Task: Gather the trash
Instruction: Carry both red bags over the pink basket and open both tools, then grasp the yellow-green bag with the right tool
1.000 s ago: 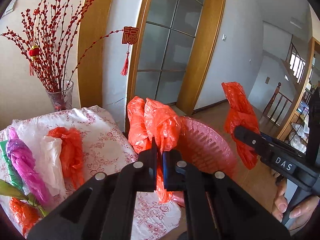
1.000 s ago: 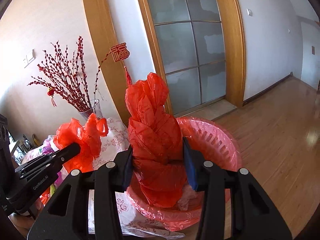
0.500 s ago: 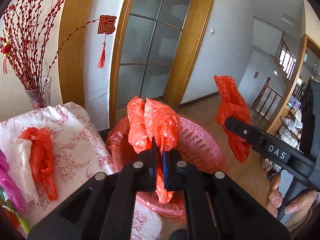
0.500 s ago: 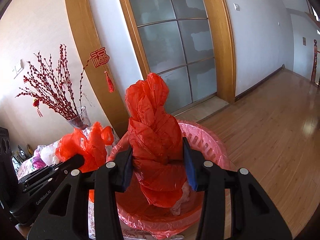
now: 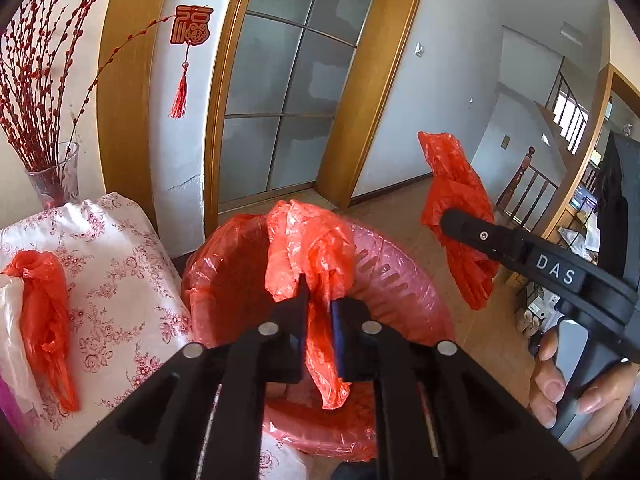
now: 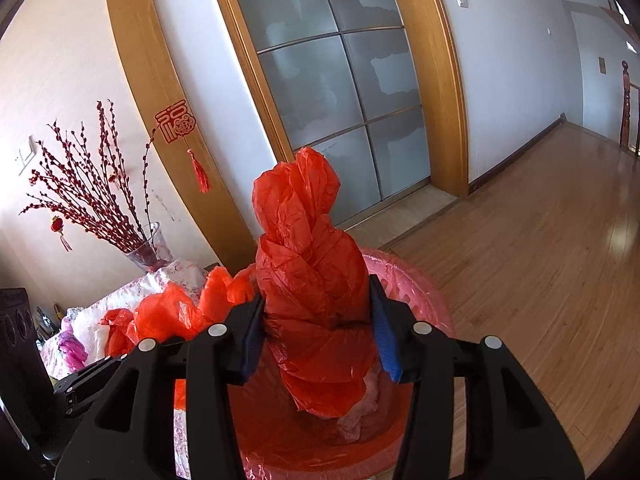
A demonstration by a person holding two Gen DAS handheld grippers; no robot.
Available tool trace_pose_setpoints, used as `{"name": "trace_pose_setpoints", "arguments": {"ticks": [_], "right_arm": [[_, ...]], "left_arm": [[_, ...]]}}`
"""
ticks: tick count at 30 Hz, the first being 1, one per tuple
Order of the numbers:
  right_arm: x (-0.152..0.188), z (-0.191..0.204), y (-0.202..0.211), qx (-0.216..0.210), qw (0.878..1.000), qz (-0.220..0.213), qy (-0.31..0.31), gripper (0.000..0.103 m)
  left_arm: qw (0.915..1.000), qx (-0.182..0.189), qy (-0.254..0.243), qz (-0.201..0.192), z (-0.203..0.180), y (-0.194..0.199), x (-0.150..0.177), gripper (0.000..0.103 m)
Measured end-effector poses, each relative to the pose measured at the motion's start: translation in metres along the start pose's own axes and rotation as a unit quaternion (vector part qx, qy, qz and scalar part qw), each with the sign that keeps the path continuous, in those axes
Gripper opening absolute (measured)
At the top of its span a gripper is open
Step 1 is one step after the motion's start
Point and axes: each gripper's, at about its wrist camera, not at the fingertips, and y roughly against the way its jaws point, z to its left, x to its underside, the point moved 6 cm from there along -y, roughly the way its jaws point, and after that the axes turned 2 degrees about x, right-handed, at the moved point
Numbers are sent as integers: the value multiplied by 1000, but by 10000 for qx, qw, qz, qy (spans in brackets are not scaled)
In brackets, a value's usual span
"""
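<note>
Both grippers have travelled from the surface (image 5: 120,264) to above the pink basket (image 5: 396,280). Left gripper (image 5: 318,312) fingers clamp a red bag (image 5: 308,248); right gripper (image 6: 318,320) fingers clamp a bulkier red bundle (image 6: 312,280). Release is judged next; more bags remain on the surface.

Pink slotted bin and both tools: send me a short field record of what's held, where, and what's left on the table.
left tool: shut on crumpled red plastic bag, above bin
right tool: shut on twisted red plastic bag, above bin
pink slotted plastic bin: red-lined, some trash inside
floral tablecloth: another red bag and a white bag remain
</note>
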Motion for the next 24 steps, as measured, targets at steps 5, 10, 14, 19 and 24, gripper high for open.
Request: {"name": "trace_pose_setpoints", "arguments": {"ticks": [5, 10, 14, 19, 24], "right_arm": [[3, -7, -2, 80, 9999, 14, -82, 67], [10, -7, 6, 305, 9995, -86, 15, 74], [21, 6, 13, 529, 9972, -187, 499, 80], [32, 35, 15, 460, 9946, -158, 920, 82], [40, 66, 17, 129, 9946, -104, 1027, 82]], "left_arm": [[9993, -328, 175, 30, 21, 1, 6, 38], [9954, -891, 209, -268, 41, 32, 12, 57], [9888, -1406, 16, -501, 48, 65, 20, 69], [9811, -1818, 7, -667, 65, 102, 30, 72], [9704, -2269, 69, -826, 86, 141, 42, 76]]}}
